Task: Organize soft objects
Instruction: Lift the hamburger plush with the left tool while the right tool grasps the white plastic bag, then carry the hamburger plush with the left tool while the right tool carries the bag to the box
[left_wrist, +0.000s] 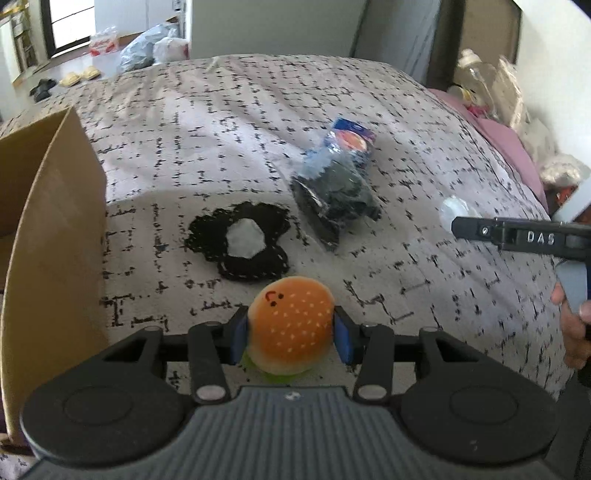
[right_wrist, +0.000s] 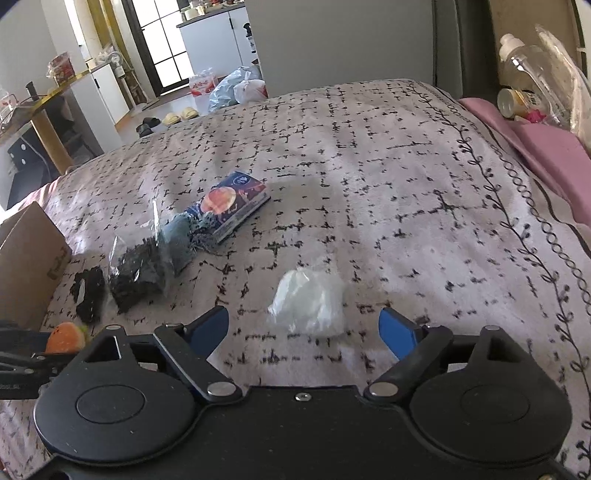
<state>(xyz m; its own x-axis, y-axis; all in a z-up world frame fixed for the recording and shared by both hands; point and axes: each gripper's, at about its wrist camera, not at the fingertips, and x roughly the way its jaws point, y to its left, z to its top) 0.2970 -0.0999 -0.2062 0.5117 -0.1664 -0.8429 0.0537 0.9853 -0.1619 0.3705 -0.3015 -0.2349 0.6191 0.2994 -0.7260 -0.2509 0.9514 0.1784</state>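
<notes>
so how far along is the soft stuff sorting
Nothing visibly packed yet. In hand: the left tongs grip the orange burger plush toy; the right tongs hang open before the white crumpled bag. Left on the patterned blanket: black crocheted piece, bagged dark cloth.

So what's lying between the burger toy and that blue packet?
In the left wrist view: a black lace piece and a bagged dark bundle, between burger and packet.
</notes>
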